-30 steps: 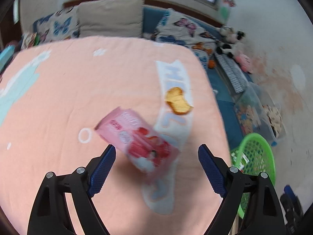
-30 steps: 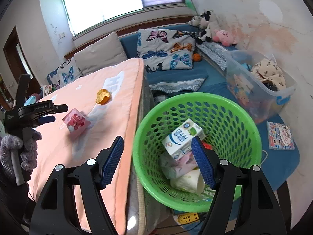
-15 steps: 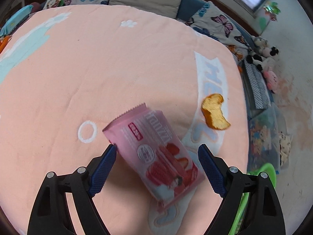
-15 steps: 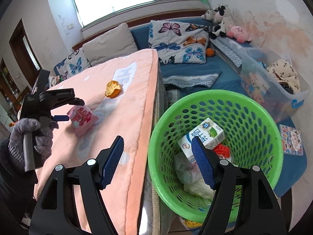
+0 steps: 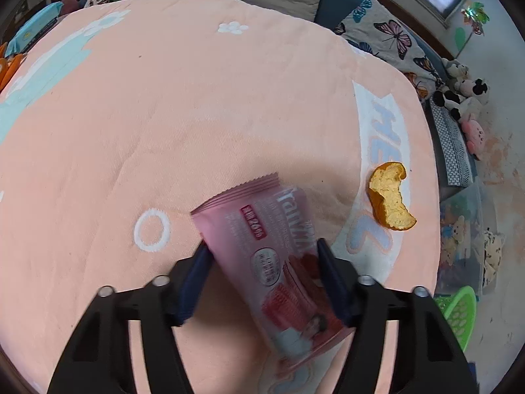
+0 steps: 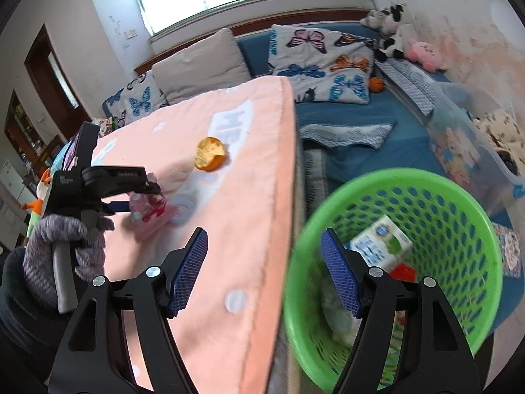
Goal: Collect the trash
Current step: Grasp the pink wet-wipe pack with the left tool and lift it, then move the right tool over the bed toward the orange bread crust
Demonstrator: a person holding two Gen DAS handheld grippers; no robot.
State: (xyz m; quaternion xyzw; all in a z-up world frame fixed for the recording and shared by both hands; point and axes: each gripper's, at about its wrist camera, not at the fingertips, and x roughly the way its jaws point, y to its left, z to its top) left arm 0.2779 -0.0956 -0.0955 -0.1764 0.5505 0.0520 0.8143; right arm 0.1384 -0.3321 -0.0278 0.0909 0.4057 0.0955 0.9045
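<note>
While the pink snack packet (image 5: 279, 262) lies on the peach blanket (image 5: 197, 115), the left gripper (image 5: 262, 259) has just been closing its jaws around it, and in the left wrist view both blue pads look pressed against the packet's sides, so I'd call that a grip. The packet sits tilted, its crimped end pointing to about 11 o'clock, its other end down near 5 o'clock between the black arms. An orange peel (image 5: 390, 200) lies apart from it at roughly 2 o'clock, on the white lettering of the blanket.

From the right wrist view you can see a gloved hand (image 6: 65, 249) at 9 o'clock holding that left gripper over the packet. The right gripper (image 6: 264, 272) has its jaws standing apart with nothing between them, hovering over the blanket's edge. The green basket (image 6: 459, 197) is down at 4 o'clock beside the bed, with a white and green carton (image 6: 380, 243) and other trash already inside, a bit blurry.
</note>
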